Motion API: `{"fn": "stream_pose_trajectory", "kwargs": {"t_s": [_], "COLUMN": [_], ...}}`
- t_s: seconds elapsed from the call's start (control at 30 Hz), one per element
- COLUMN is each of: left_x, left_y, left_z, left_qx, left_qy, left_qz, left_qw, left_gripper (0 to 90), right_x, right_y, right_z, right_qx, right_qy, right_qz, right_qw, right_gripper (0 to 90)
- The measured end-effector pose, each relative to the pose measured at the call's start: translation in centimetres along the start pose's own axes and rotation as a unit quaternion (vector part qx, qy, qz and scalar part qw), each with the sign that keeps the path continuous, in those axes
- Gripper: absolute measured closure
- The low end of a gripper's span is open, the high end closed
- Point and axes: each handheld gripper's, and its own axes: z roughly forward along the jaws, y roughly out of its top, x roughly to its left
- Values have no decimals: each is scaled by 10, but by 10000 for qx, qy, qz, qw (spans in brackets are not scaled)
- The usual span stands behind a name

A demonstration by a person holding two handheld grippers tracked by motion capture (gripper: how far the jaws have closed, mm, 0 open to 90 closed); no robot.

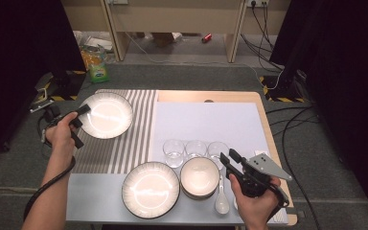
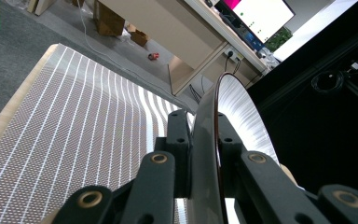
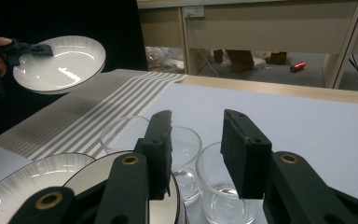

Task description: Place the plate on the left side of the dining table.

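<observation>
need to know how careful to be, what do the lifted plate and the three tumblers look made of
Plate in the left gripper: likely glazed ceramic; glossy white, bright glare, dark rim line. Three tumblers: clear glass probably, see-through with thick bases, though clear plastic can't be ruled out.

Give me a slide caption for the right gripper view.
Open right gripper poised over three glasses, while the left gripper holds a plate above the striped mat.

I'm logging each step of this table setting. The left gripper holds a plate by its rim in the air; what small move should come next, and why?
Probably lower the plate flat onto the striped mat. The left gripper is shut on its rim, and the right gripper view shows it lifted above the mat, with bare mat beneath.
</observation>
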Motion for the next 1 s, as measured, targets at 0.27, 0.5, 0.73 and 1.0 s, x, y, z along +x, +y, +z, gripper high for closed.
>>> {"fn": "stream_pose_trajectory", "kwargs": {"t_s": [0.27,0.5,0.73,1.0], "left_x": [5,7,9,10], "left_y": [0,1,1,2], "left_z": [1,1,2,4], "left_qx": [27,16,25,5], "left_qy": [74,109,149,194], "left_qz": [-20,-39,-56,-78], "left_qw": [10000,9999,9999,9998], "left_gripper": [806,806,806,806], "right_x": [0,0,0,-1], "right_y": [0,0,0,0], "right_z": [0,-1,-1,-1], "right_qx": [6,-21,-25,-28], "right_qy": [1,6,1,-16], "right_qz": [-1,15,7,-10], "right_qw": [10000,10000,10000,10000], "right_gripper": [632,633,635,634]}}
